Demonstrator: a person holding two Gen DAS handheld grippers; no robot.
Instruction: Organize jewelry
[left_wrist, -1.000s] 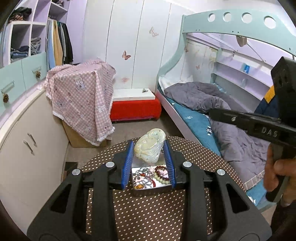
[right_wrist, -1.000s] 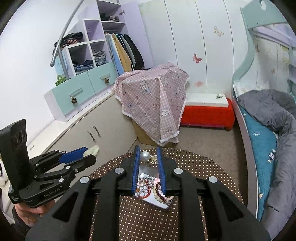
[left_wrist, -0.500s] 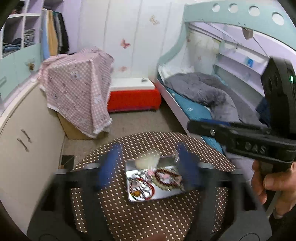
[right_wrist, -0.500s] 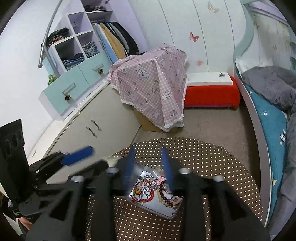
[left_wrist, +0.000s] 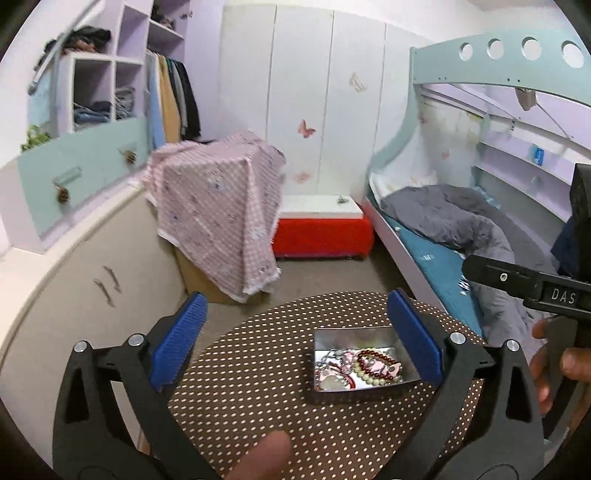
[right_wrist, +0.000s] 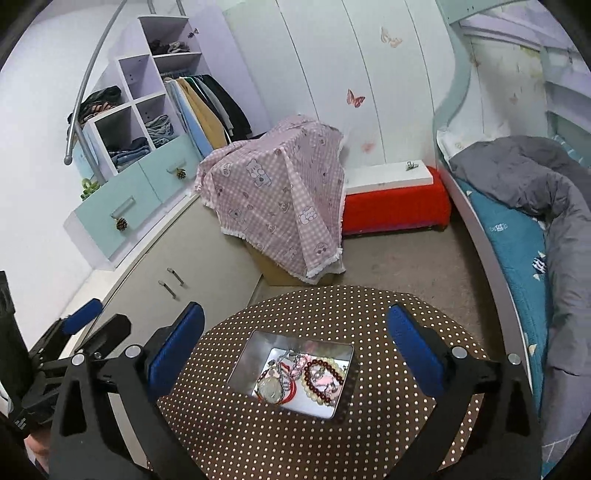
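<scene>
my left gripper (left_wrist: 295, 343) has its blue pads spread wide apart, gripping nothing, above the brown dotted table (left_wrist: 258, 387). my right gripper (right_wrist: 295, 347) is spread just as wide, also empty. the metal tin (right_wrist: 295, 373) sits on the table between the right gripper's fingers; in my left view it lies toward 3 o'clock, by the right pad. inside it i see a pale jade pendant (right_wrist: 271, 387), dark red beads (right_wrist: 325, 376) and cream beads (right_wrist: 314, 393), tangled together.
</scene>
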